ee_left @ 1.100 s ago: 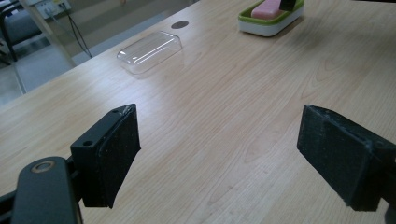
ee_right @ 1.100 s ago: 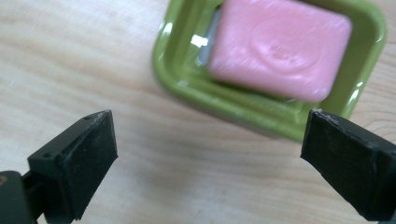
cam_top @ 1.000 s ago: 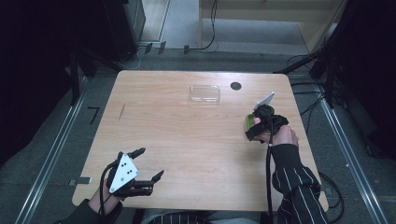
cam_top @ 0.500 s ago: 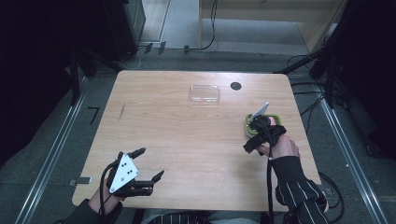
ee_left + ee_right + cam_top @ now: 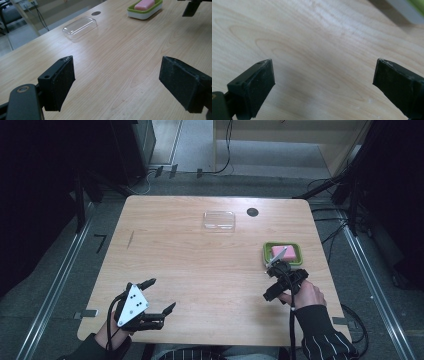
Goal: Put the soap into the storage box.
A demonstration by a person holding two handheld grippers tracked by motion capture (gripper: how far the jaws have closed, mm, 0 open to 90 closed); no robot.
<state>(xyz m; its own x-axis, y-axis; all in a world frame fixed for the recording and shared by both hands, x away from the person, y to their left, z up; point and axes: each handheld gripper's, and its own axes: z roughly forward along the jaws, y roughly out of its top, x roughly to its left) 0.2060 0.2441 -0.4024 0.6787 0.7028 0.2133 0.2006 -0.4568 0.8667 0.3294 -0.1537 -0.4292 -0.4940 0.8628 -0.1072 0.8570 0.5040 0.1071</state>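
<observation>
— Where's your right gripper [image 5: 270,281]?
— Low over the table [image 5: 200,265], jaws spread, empty — just short of the green soap dish [image 5: 283,254].
— Your left gripper [image 5: 159,296]?
— Near edge, jaws released.

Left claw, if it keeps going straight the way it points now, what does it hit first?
Probably nothing nearby: the left claw faces bare table. The clear lid lies left of that line, the green soap dish right, though depth is uncertain.

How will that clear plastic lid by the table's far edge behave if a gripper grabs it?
The clear lid looks thin and hollow, so it is probably very light and may flex or crack under hard squeezing. Its glossy walls may slip between the pads. Pushed, it would likely slide across the smooth table, not roll.
</observation>
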